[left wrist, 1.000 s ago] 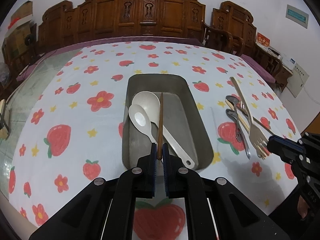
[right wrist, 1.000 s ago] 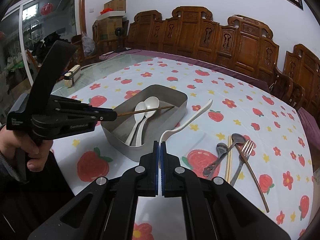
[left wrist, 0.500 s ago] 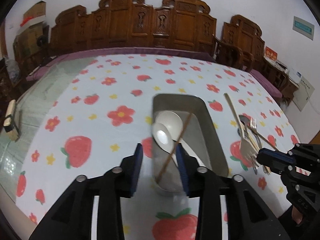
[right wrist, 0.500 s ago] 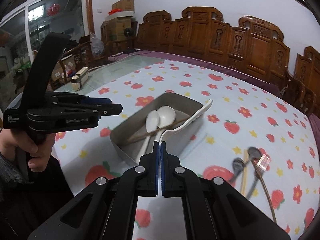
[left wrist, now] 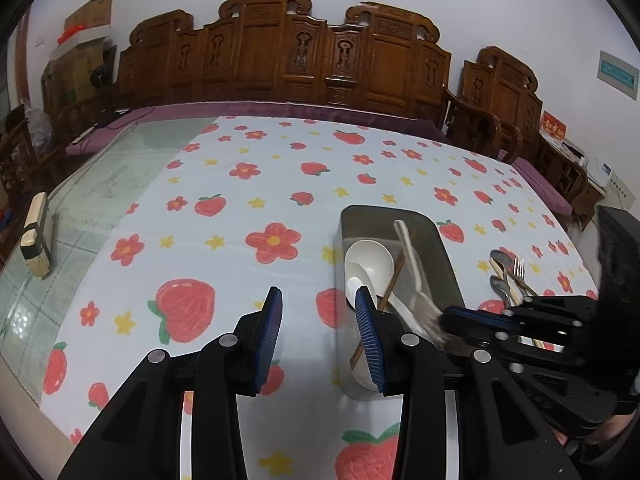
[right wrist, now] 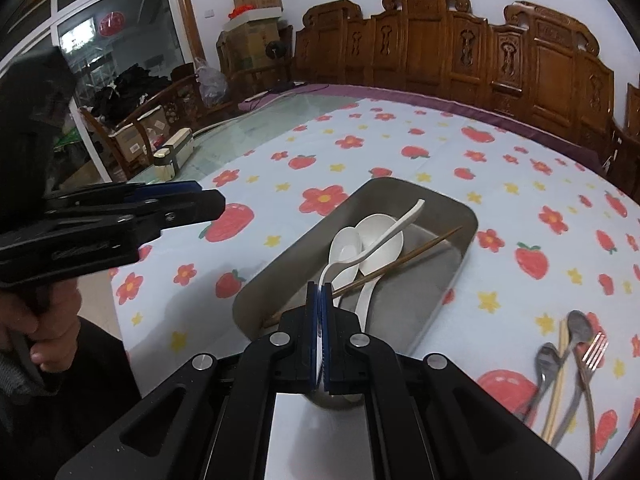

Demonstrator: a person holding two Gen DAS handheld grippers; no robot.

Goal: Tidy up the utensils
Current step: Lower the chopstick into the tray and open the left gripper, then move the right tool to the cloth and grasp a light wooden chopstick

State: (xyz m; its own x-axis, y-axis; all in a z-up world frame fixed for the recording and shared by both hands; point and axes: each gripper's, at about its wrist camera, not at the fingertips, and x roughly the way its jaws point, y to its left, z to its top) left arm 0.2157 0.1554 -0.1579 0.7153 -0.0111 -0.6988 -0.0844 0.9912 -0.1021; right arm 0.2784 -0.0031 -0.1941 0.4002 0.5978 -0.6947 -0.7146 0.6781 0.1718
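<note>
The right gripper (right wrist: pixel 319 300) has its fingers clamped on a white plastic fork (right wrist: pixel 384 236) above the grey metal tray (right wrist: pixel 460 276), ahead of them. The left gripper (left wrist: pixel 318 332), fingers parted and empty, hangs just left of the tray, which holds two white spoons (right wrist: pixel 376 244) and a brown chopstick (right wrist: pixel 408 258).

Big carved brown wooden chairs (left wrist: pixel 280 52) stand in a row along a white wall (left wrist: pixel 520 20). Cardboard boxes (right wrist: pixel 252 20) are piled in the corner, beside a big window (right wrist: pixel 112 52).

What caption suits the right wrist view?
Right hand-held gripper holds a white fork over the metal tray.
</note>
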